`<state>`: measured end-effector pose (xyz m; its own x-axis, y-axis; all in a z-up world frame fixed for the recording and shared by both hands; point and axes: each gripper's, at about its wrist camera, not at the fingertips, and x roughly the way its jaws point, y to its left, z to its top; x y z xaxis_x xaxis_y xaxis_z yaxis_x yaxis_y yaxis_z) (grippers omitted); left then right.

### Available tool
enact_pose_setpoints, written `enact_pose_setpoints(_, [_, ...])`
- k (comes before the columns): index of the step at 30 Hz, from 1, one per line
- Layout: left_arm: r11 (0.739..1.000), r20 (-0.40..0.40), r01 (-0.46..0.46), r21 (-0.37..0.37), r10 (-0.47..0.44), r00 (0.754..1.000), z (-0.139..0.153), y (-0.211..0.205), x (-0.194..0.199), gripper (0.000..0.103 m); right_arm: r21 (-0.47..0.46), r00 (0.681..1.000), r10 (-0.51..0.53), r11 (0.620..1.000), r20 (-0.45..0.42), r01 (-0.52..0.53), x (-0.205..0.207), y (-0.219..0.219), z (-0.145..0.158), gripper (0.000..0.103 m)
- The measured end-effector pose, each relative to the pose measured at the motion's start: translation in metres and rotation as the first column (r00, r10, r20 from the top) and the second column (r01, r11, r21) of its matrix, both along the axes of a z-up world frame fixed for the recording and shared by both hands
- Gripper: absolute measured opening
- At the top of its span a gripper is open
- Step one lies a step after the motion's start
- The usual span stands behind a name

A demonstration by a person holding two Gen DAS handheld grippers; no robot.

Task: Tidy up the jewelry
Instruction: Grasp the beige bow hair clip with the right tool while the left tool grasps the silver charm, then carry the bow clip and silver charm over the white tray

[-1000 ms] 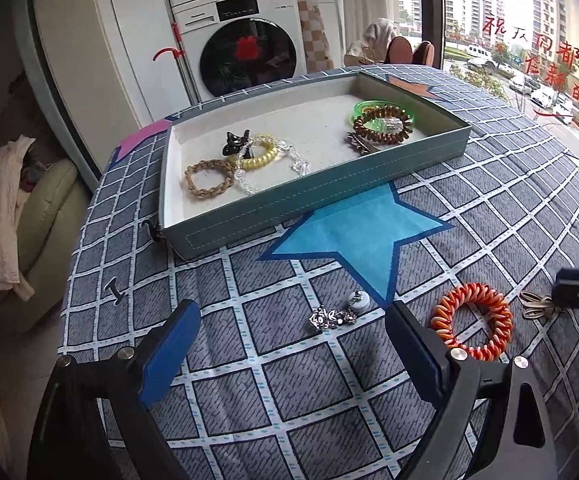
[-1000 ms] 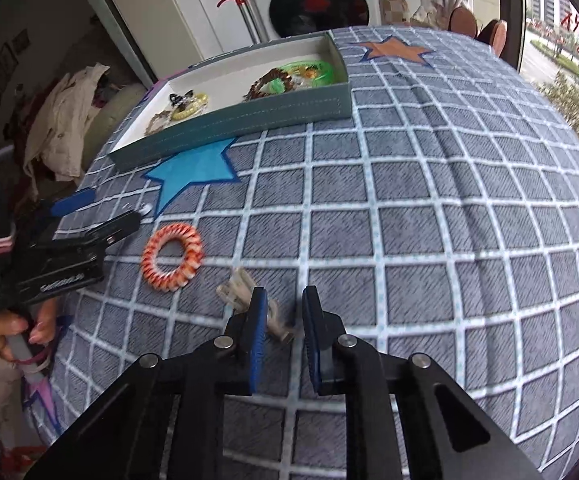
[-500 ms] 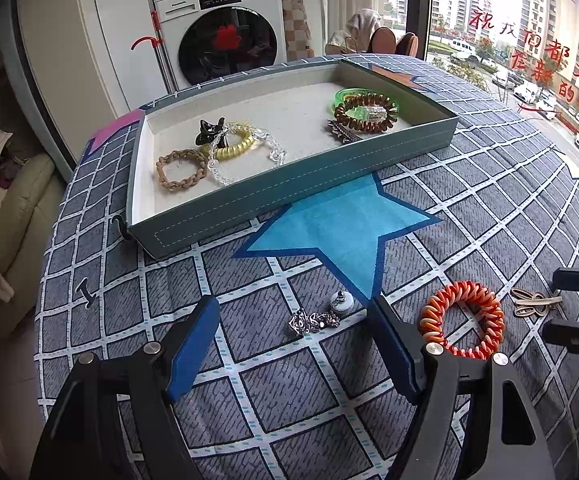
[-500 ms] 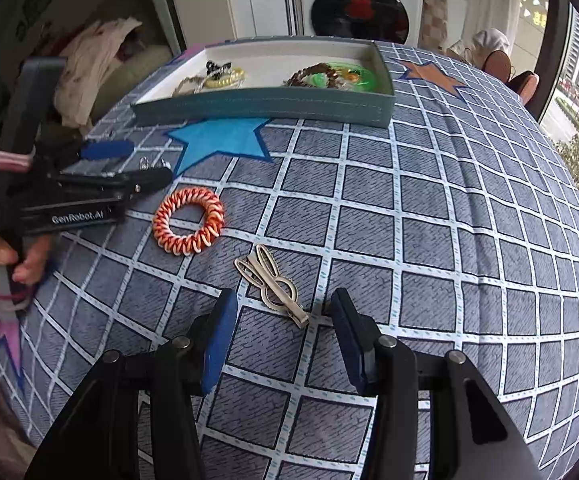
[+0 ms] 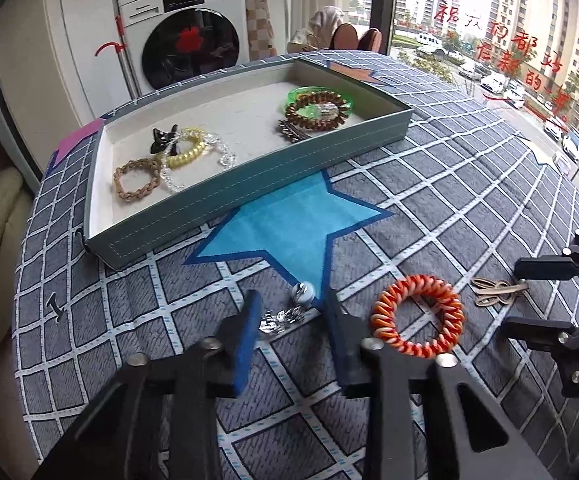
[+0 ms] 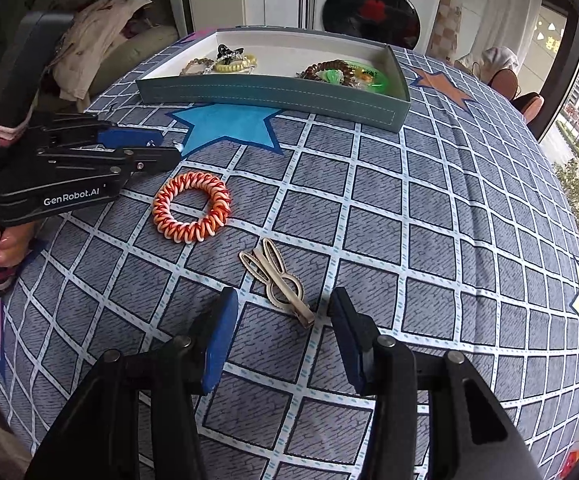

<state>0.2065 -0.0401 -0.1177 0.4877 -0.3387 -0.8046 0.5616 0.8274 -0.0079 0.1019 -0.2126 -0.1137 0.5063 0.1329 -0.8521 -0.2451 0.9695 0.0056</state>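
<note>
The left tool [image 5: 289, 312] points down at the table [image 5: 469, 200], which is covered in a grey checked cloth with a blue star [image 5: 289, 232]. Its blue-padded jaws have just been closing and now stand narrow on either side of a small sparkly crystal piece [image 5: 281, 318] with a white bead [image 5: 304, 292] at its far end; the piece lies between the pads, but whether they press on it cannot be told. Just to the right of that tool lies an orange-and-white coil hair tie [image 5: 417, 318] flat on the cloth. The right tool [image 6: 281, 316] hangs over a gold rabbit-shaped hair clip [image 6: 277, 280], with its jaws partly open and a clear gap on each side of the clip's lower end, holding nothing. The clip rests on the cloth near the coil tie, apart from it. Beyond the star sits a teal tray [image 5: 249, 196] with a pale lining; at its left end are a brown braided bracelet [image 5: 135, 178], a yellow coil tie [image 5: 187, 152], a clear bead bracelet [image 5: 217, 152] and a black claw clip [image 5: 164, 140], and at its right end a green bangle [image 5: 321, 94] under a brown coil tie [image 5: 315, 110]. A washing machine [image 5: 185, 36] stands behind the table.
</note>
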Motion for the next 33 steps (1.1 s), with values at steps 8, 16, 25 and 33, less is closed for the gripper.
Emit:
enact_pose_setpoints(8, [0.999, 0.004, -0.049, -0.010, 0.049, 0.999, 0.001, 0.001, -0.005, 0.033, 0.000, 1.000, 0.018, 1.000, -0.010, -0.018, -0.004, 0.008, 0.002, 0.018])
enact_pose_setpoints(16, [0.993, -0.003, -0.113, -0.033, 0.113, 0.994, 0.003, 0.010, -0.011, 0.033, 0.010, 1.000, -0.003, 1.000, -0.010, 0.003, -0.005, 0.010, 0.002, 0.009])
enact_pose_setpoints(25, [0.986, 0.000, -0.155, -0.059, 0.155, 0.988, 0.012, 0.014, -0.018, 0.033, 0.089, 0.996, -0.090, 0.992, 0.021, 0.088, -0.007, -0.008, 0.011, 0.009])
enact_pose_setpoints(33, [0.982, 0.032, -0.177, -0.069, 0.180, 0.983, 0.022, 0.015, -0.022, 0.033, 0.181, 0.988, -0.156, 0.972, 0.018, 0.150, 0.000, -0.023, 0.019, 0.009])
